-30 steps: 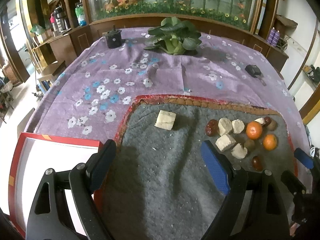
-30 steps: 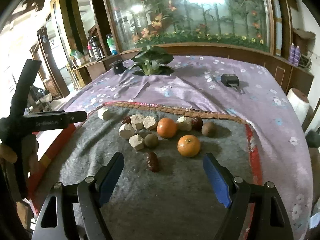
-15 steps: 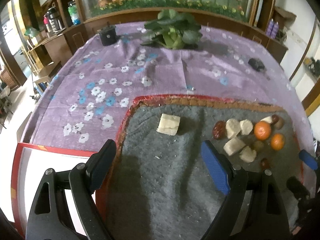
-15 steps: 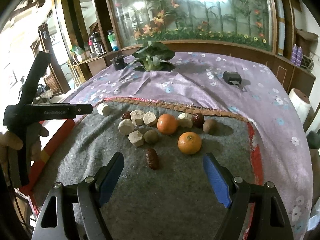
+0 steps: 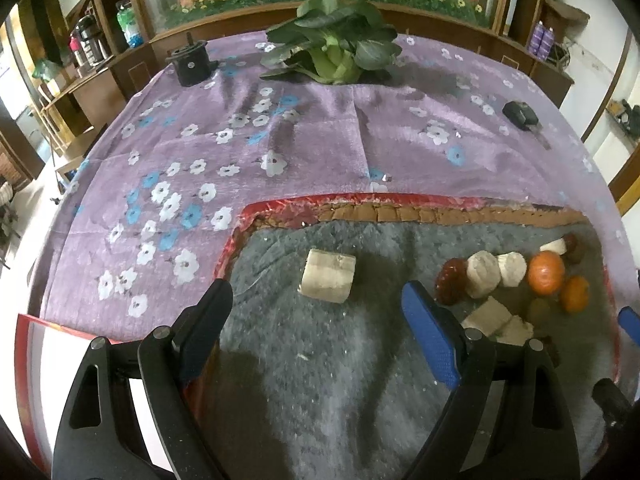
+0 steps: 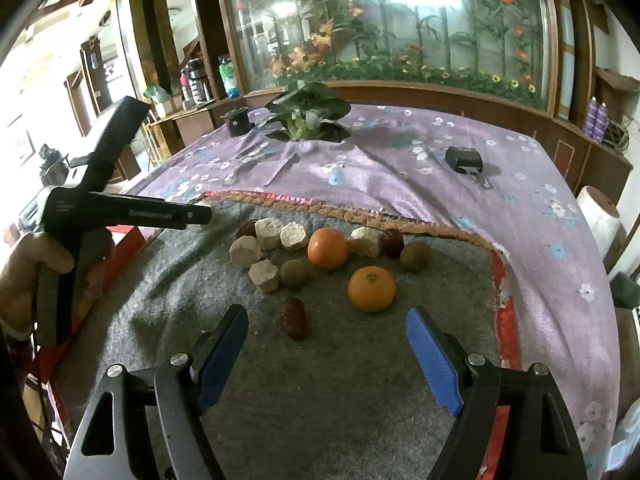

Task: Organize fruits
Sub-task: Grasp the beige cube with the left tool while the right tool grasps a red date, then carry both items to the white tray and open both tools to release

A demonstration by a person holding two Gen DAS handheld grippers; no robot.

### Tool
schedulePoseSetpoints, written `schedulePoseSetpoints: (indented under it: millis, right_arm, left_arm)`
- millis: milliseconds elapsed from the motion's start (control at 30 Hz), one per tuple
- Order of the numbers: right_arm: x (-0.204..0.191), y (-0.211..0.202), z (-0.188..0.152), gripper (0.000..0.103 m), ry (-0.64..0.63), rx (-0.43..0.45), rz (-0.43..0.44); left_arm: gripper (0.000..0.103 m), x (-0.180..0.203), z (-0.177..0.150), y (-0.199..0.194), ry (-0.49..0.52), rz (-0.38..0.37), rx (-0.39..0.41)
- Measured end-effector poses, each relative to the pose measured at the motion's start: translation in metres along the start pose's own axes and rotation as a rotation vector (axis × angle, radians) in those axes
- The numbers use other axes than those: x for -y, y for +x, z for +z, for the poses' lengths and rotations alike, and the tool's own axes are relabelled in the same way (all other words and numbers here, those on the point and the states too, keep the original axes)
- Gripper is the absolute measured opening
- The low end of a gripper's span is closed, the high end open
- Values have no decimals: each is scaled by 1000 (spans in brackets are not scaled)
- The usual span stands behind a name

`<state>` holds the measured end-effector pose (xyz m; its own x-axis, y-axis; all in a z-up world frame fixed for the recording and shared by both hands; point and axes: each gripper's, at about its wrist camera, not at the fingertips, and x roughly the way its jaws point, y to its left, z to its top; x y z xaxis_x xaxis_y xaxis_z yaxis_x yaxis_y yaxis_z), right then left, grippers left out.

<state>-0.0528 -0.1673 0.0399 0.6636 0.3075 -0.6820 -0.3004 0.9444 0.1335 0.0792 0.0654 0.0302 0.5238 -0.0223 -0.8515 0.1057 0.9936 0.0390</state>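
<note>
A pale cut chunk (image 5: 327, 276) lies alone on the grey mat (image 5: 320, 380), just ahead of my open, empty left gripper (image 5: 316, 308). To the right sits a cluster: a red date (image 5: 452, 276), pale chunks (image 5: 484, 274), two oranges (image 5: 546, 272). In the right wrist view my right gripper (image 6: 326, 340) is open and empty over the mat (image 6: 320, 400), with a red date (image 6: 295, 318) just ahead between the fingers, an orange (image 6: 372, 289) ahead right, another orange (image 6: 327, 248), kiwis (image 6: 294, 272) and pale chunks (image 6: 264, 274) beyond.
A red-rimmed white tray (image 5: 52, 360) lies at the mat's left. On the purple flowered cloth (image 5: 320, 140) stand a leafy plant (image 5: 332, 52), a black cup (image 5: 188, 64) and a black key fob (image 5: 520, 114). The left gripper's body (image 6: 100, 208) shows at the left of the right wrist view.
My left gripper has moved forward toward the lone pale chunk, which now looks nearer and larger. My right gripper has barely moved, rising slightly.
</note>
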Motion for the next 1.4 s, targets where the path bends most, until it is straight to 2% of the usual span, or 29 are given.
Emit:
schedulePoseSetpoints:
  millis: [67,100,167,200,233,267,467,667,767,800,867,900,933,1067,1200,1400]
  right_arm:
    - [1,0,-1,76,-3,3,-6]
    - [1,1,-1,72,-2,3,-1]
    - [2,2,-2,63,1,-4,14]
    - [3,4,-2,60,4,-9,23]
    - [3,4,-3,55,5,-11,29]
    - [3,5,-3,53,4,-15,34]
    - [1,10,-8,53,-20,-47,51]
    - [-4,23,-6,53,-46,-72,61]
    - [-9,34,-1,53,-69,-89,70]
    - [-11,39,1,50,-84,-95,73]
    - [-16,51,2,24,-121,-124,68]
    - [-19,58,2,23,-135,-151,68]
    - [-21,61,0,17,-150,-150,60]
    - [-18,56,0,16,-134,-143,45]
    - [-19,25,0,16,-95,-82,70]
    - [-42,1,2,16,-40,-54,184]
  left_arm:
    - [86,-1,0,5,0,3,-3]
    - [81,-1,1,8,2,-4,-6]
    - [57,-2,2,12,3,0,-19]
    - [35,-3,2,15,-2,2,-28]
    - [26,-5,2,17,-12,-33,-41]
    - [26,-5,2,17,-18,-54,-44]
    - [26,-3,-4,3,-3,-9,-14]
    - [26,-3,-15,-40,-15,12,63]
    - [26,1,-23,-56,-11,3,77]
    - [26,2,-27,-60,-11,-1,77]
    - [26,3,-33,-64,-12,-1,75]
    - [26,3,-36,-66,-14,-1,74]
    - [26,3,-40,-69,-16,0,72]
    - [26,-2,-51,-79,-26,2,77]
    - [26,-11,-60,-93,-45,14,102]
    - [26,-22,-75,-103,-67,38,121]
